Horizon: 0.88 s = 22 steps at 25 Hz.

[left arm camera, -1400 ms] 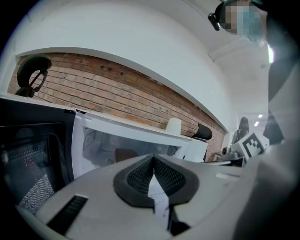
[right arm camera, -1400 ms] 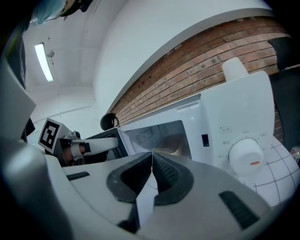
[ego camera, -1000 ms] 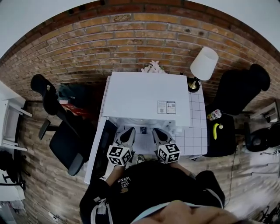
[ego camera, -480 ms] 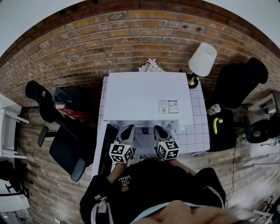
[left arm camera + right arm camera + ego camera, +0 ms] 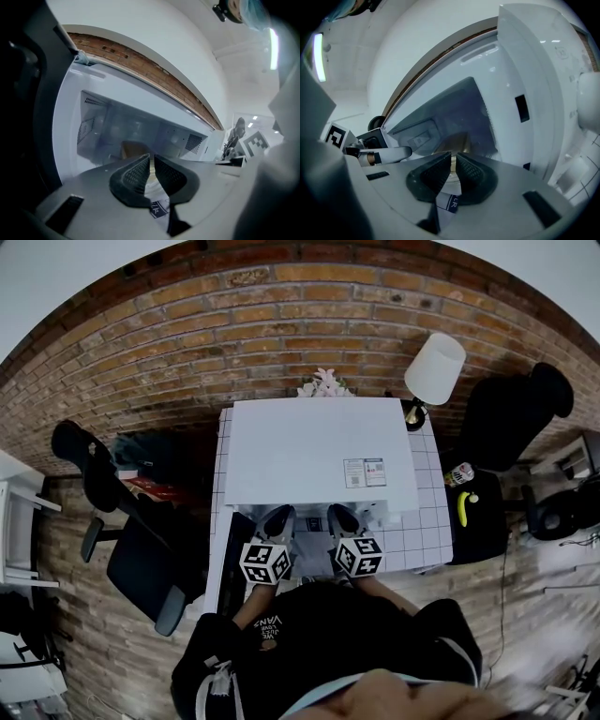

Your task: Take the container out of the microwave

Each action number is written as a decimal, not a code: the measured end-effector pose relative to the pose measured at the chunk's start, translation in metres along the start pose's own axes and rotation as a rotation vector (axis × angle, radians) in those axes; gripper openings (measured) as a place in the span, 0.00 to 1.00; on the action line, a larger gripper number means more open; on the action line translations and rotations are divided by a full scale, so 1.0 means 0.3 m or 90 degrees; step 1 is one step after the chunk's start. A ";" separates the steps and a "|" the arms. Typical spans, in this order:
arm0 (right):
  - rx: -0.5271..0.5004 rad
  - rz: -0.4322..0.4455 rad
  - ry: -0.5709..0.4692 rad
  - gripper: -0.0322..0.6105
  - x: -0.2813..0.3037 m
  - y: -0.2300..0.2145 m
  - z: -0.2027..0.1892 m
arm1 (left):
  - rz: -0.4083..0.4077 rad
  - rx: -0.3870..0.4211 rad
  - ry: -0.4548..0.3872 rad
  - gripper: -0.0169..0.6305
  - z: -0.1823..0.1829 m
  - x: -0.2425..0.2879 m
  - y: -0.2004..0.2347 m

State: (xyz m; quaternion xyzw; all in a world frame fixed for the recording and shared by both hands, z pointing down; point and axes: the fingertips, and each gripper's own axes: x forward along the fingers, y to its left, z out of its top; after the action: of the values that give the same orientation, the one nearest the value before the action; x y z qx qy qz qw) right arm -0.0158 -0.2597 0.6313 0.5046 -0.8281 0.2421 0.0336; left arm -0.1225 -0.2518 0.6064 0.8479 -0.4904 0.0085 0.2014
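The left gripper (image 5: 151, 157) and right gripper (image 5: 453, 155), jaws together on nothing, are brought nearer the open microwave's (image 5: 319, 442) mouth, so reaching the brownish container (image 5: 132, 149) inside is judged next.

White microwave (image 5: 319, 451) on tiled table (image 5: 424, 532), door (image 5: 232, 563) seemingly open, left gripper (image 5: 280, 517) and right gripper (image 5: 339, 517) at its mouth

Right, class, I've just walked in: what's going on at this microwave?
A person stands at a white microwave whose door is swung open to the left. The left gripper and the right gripper both point into the cavity, each with its jaws together. A pale container with a dark label shows just under the jaws. Whether either gripper pinches it cannot be told.
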 end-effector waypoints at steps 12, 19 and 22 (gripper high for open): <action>0.046 -0.007 -0.005 0.26 0.051 -0.012 -0.017 | 0.020 -0.076 0.025 0.29 -0.051 0.055 0.055; 0.123 0.000 -0.023 0.37 0.110 -0.017 -0.011 | 0.026 -0.123 0.022 0.35 -0.054 0.092 0.089; 0.138 -0.003 -0.037 0.41 0.126 -0.019 0.001 | 0.022 -0.143 0.015 0.37 -0.049 0.112 0.101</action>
State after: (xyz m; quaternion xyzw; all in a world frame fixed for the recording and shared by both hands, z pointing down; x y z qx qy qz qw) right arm -0.0293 -0.2929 0.6446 0.5142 -0.7962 0.3157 -0.0446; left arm -0.1275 -0.2878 0.6372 0.8111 -0.5006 -0.0329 0.3008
